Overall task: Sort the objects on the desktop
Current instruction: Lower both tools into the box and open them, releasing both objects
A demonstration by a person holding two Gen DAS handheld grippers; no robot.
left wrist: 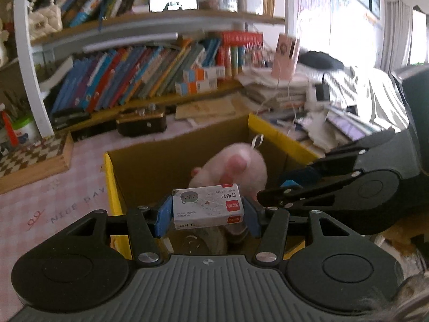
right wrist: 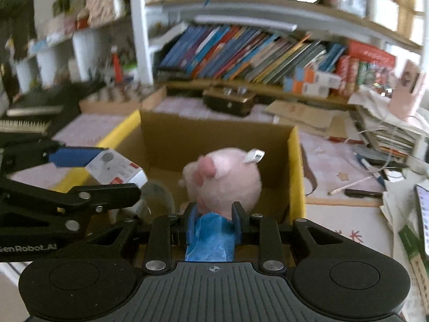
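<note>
Desk (left wrist: 48,204): lying under a pink checked cloth, carrying the box and the clutter around it.
Shelf (left wrist: 161,18): standing behind the desk, holding rows of leaning books.
Box (left wrist: 111,187): sitting open on the desk, showing yellow edges and brown walls; holding a grey item, blurred, at the bottom.
Right gripper (right wrist: 214,214): clamping tight on the blue body of the pig, hovering above the box opening.
Left gripper (left wrist: 207,210): gripping the staple box by its two ends at a narrow opening, hovering above the near left part of the box.
Chessboard (left wrist: 29,158): resting on the desk left of the box, well apart from it.
Pig (right wrist: 222,177): pointing pink head forward from the right gripper, hanging over the box interior, carrying a white tag on top.
Staple box (left wrist: 207,206): sitting level between the blue pads (left wrist: 165,214), showing a grey cat print and a red logo.
</note>
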